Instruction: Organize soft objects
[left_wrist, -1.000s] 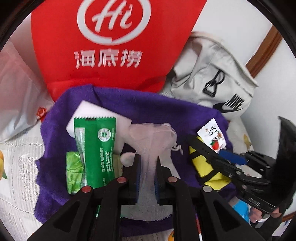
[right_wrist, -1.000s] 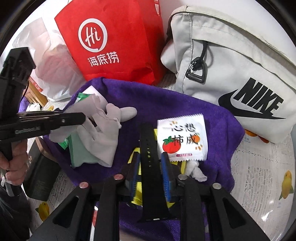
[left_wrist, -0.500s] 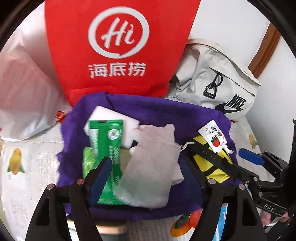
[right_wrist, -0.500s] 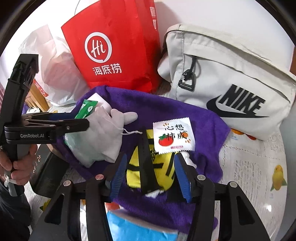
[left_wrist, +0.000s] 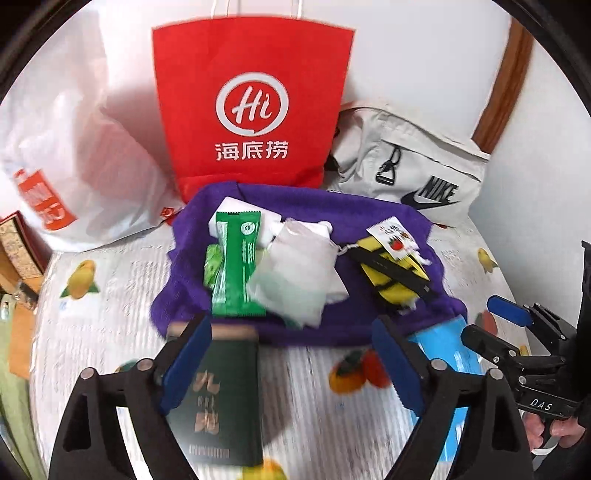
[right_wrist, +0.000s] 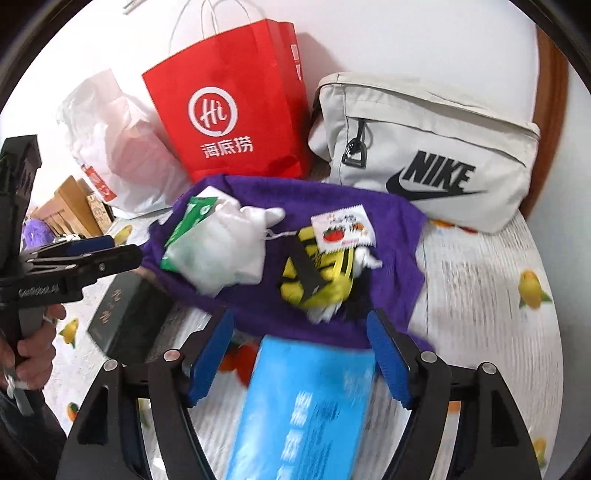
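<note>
Between both wide-open, empty tools: left gripper (left_wrist: 291, 354) straddles a dark green box (left_wrist: 221, 398), right gripper (right_wrist: 301, 360) a blue pack (right_wrist: 306, 406). At 12 o'clock, white pouch (left_wrist: 295, 273), green sachet (left_wrist: 236, 266), yellow-black item (left_wrist: 397, 273) lie on the purple towel (left_wrist: 369, 218); looks mostly gathered. Beyond: red "Hi" bag (left_wrist: 251, 103), "NIKE" bag (right_wrist: 424, 155).

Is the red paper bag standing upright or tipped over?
Upright: the red paper bag stands behind the purple towel, handles up, logo facing forward.
</note>
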